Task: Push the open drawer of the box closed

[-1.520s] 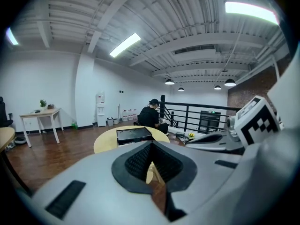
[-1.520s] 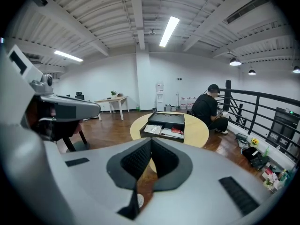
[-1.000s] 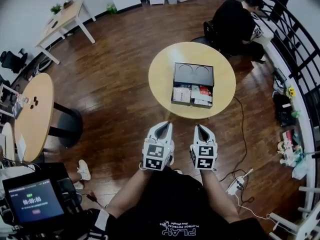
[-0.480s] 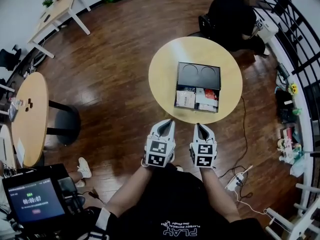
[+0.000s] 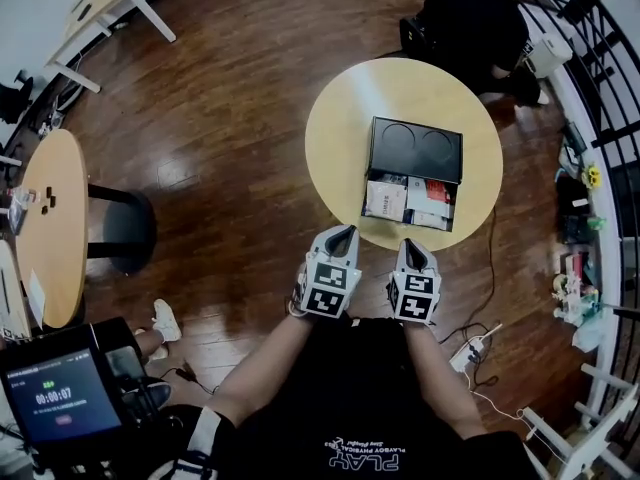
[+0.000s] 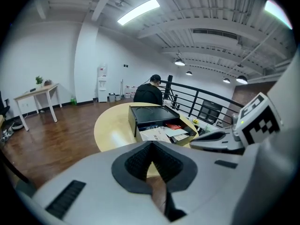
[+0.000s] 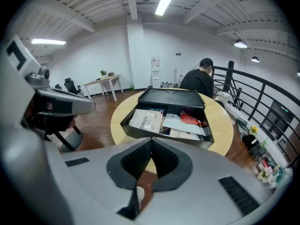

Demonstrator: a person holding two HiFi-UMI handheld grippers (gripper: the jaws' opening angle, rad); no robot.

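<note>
Plainly, the left gripper (image 5: 343,231) and right gripper (image 5: 411,246) are clenched on nothing, short of the round table (image 5: 338,138); the paper-filled drawer (image 5: 410,200) juts from the black box (image 5: 417,148) toward them; I'd press both tips squarely and evenly on its front.

Seated person (image 5: 470,28) beside round wooden table (image 5: 335,148)

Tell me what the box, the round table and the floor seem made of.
Box: probably plastic or painted metal; black, smooth with a dull sheen, two pressed circles on top. Round table: likely wood or laminate; pale yellow, even, satin. Floor: wood planks or a wood-look covering; dark brown, visible seams, glossy reflections.
</note>
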